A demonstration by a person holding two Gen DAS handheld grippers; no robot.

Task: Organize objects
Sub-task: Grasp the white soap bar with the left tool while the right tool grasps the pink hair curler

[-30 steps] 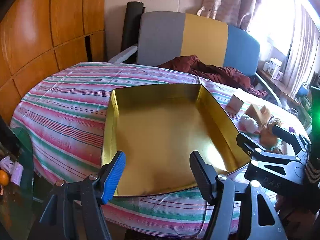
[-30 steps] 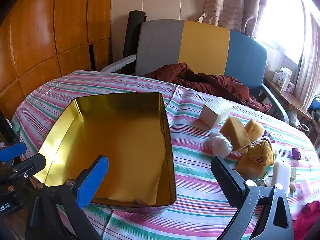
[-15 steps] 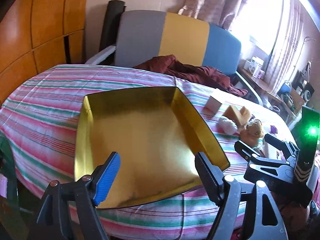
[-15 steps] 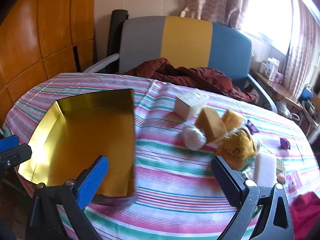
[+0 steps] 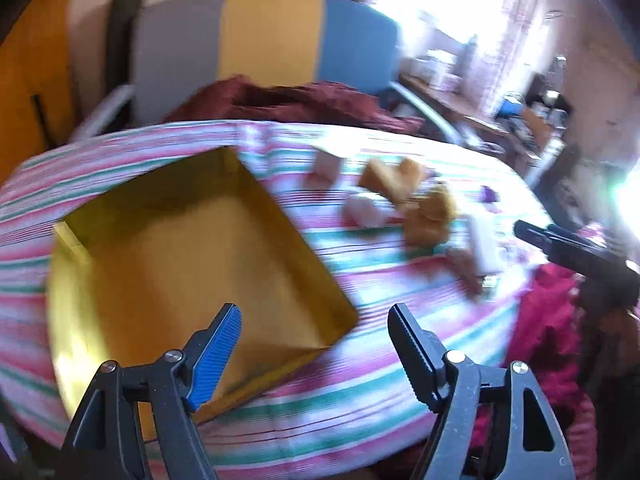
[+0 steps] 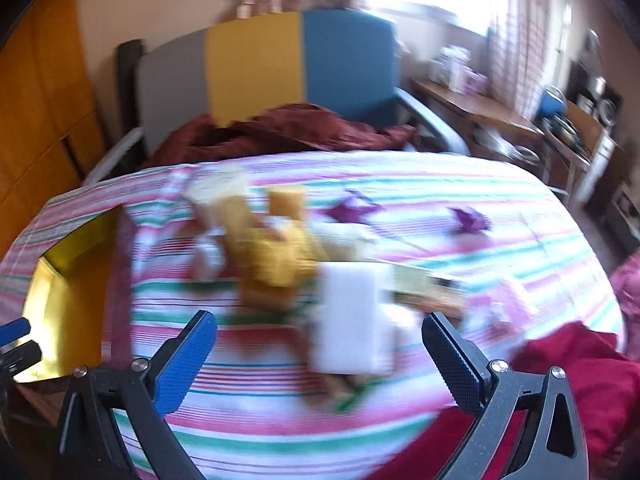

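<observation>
A gold tray (image 5: 120, 320) lies empty on the striped tablecloth; its edge shows at the left of the right wrist view (image 6: 60, 300). A blurred pile of small objects lies to its right: yellow blocks (image 6: 276, 256), a white block (image 6: 352, 316), a pale box (image 6: 216, 190) and purple pieces (image 6: 468, 218). The pile also shows in the left wrist view (image 5: 420, 212). My left gripper (image 5: 314, 340) is open and empty over the tray's near right corner. My right gripper (image 6: 320, 356) is open and empty just short of the white block.
A grey, yellow and blue chair (image 6: 264, 68) with a dark red cloth (image 6: 288, 128) stands behind the table. A red cloth (image 6: 560, 368) lies at the near right edge. A wooden side table (image 6: 480, 108) with clutter stands at the right.
Both grippers have swung right, away from the tray toward the pile of objects. Both views are now motion-blurred. Both grippers stay open.
</observation>
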